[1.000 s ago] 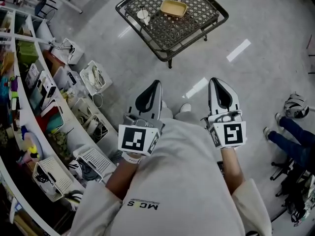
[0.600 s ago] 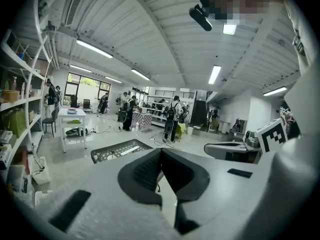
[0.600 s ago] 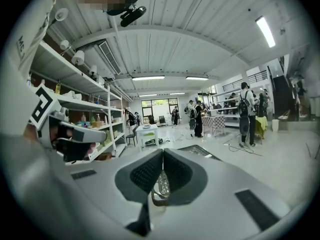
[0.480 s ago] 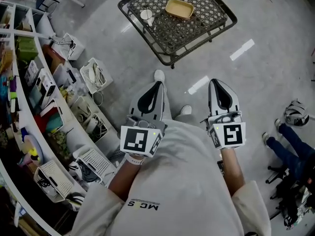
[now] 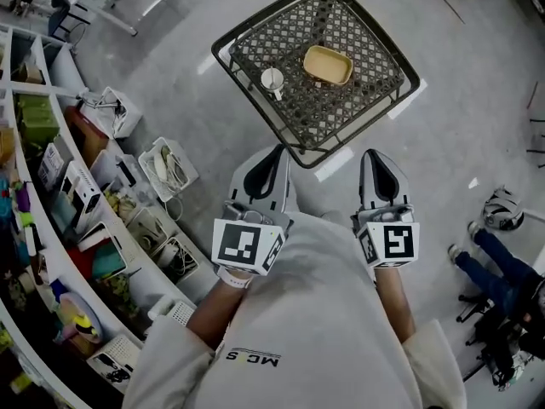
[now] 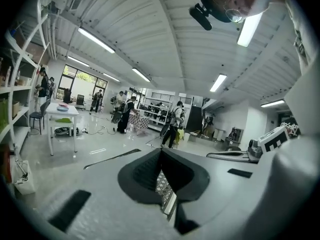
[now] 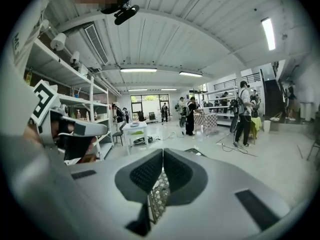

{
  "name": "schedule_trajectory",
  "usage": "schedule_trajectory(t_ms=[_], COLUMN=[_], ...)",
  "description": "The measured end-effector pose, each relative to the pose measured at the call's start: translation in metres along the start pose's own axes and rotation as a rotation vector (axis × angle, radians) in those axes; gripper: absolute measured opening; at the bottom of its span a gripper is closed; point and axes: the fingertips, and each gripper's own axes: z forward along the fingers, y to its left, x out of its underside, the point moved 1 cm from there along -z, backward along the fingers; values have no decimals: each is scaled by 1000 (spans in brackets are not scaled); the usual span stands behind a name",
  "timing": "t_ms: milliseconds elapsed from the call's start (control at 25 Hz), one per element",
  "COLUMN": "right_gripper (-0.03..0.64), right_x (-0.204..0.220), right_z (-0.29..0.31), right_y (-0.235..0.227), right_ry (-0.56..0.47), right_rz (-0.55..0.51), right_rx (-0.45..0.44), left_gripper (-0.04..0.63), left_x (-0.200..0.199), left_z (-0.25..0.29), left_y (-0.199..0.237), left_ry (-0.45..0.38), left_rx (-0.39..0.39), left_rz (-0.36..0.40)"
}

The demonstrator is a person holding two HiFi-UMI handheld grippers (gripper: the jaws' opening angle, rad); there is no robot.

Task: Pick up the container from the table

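Here, from the head view, the metal lattice table [image 5: 255, 37] stands at 12 o'clock ahead of the person, turned so that one corner points back toward them. The container [image 5: 328, 65], a shallow tan tray, lies on the tabletop toward 1 o'clock of its middle, flat and with nothing else touching it. A small white cup [image 5: 272, 79] stands on the lattice near the container, at about its 9 o'clock, apart from it.

The left gripper [image 5: 278, 150] is held out at 11 o'clock from the person's chest, its tip just beside the near left edge of the table as the picture shows it. Its own view shows the two dark pads pressed together at the tip with nothing between them; only a strip of the lattice shows below. The right gripper [image 5: 373, 153] reaches out at 1 o'clock, by the table's near right edge, and its jaws are likewise closed and empty. Both grippers are well short of the container.

At 9 o'clock, curved white shelves [image 5: 38, 169] hold boxes and oddments, with wire bins [image 5: 166, 164] on the grey floor [image 5: 477, 109] before them. At 4 o'clock, another person's legs [image 5: 494, 258] in blue trousers stretch across the floor.
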Motion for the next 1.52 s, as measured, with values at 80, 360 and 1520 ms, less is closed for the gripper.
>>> schedule_trajectory(t_ms=[80,360,1520], right_gripper=[18,18,20], right_x=[-9,-21,47], right_z=[20,62,161], right_y=[5,0,-84], right_ry=[-1,-1,151], right_rz=[0,-23,53], right_rx=[21,72,105], left_gripper=[23,23,23], left_x=[-4,-15,18], left_z=[10,44,138], left_y=[17,53,57], left_ry=[5,6,155], left_rx=[27,79,106], left_rz=[-8,9,2])
